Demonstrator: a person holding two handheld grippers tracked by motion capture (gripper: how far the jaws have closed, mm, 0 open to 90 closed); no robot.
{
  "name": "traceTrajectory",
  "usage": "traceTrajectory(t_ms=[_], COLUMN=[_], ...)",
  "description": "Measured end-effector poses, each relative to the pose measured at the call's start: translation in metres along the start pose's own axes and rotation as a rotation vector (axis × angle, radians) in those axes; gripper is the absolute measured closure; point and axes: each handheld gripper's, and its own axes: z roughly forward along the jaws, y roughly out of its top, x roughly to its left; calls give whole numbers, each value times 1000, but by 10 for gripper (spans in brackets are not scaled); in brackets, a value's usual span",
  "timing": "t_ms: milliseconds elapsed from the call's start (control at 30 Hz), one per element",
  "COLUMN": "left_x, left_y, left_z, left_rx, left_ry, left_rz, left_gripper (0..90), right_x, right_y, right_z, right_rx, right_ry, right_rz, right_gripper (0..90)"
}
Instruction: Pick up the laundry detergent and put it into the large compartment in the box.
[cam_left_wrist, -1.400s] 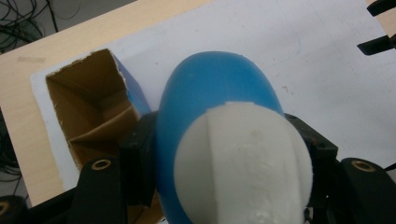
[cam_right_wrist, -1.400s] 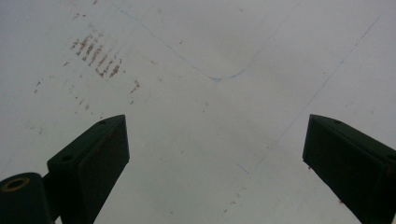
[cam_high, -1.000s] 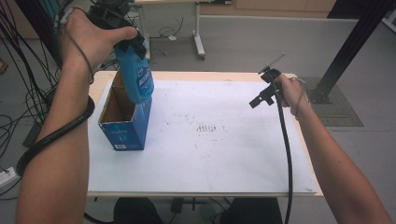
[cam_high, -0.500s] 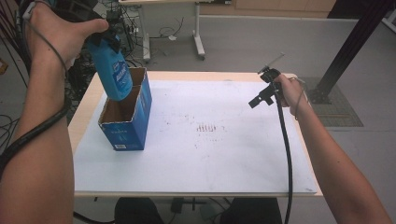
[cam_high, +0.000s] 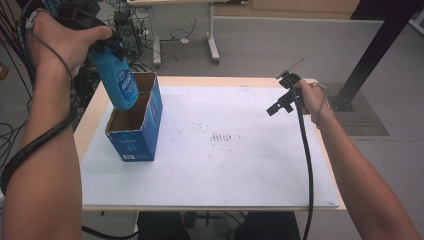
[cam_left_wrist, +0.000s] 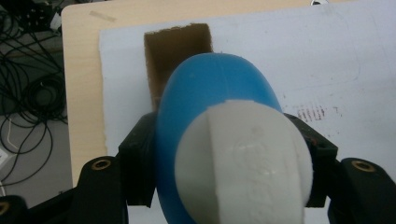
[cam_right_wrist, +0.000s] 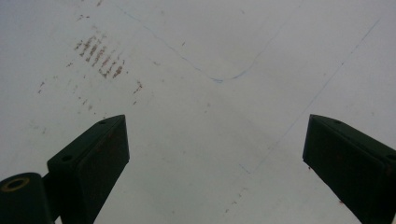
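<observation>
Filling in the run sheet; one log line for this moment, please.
left gripper: shut on blue bottle | bottle: over open box | right gripper: open, over white sheet

Grey floor (cam_high: 280, 45) all round; a desk's white legs (cam_high: 212, 35) at twelve o'clock; tangled black cables (cam_high: 15, 75) at nine; a black post (cam_high: 380, 45) at two.

You have a bright blue bottle (cam_high: 120, 82) with a white cap (cam_left_wrist: 245, 161), a blue box (cam_high: 134, 129), brown inside, and a white sheet (cam_high: 225, 150) with perhaps rust-brown specks.
</observation>
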Motion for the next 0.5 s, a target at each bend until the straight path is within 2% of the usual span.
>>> traceTrajectory(t_ms=[333, 500], left_x=[1, 2], left_y=[-1, -2], left_z=[16, 28], left_rx=[19, 40], left_ry=[27, 25], left_rz=[-5, -18], left_gripper=[376, 377], right_x=[0, 0], right_y=[0, 0], right_z=[1, 1], right_rx=[0, 2], right_ry=[2, -1], right_rz=[-3, 1], right_gripper=[70, 70])
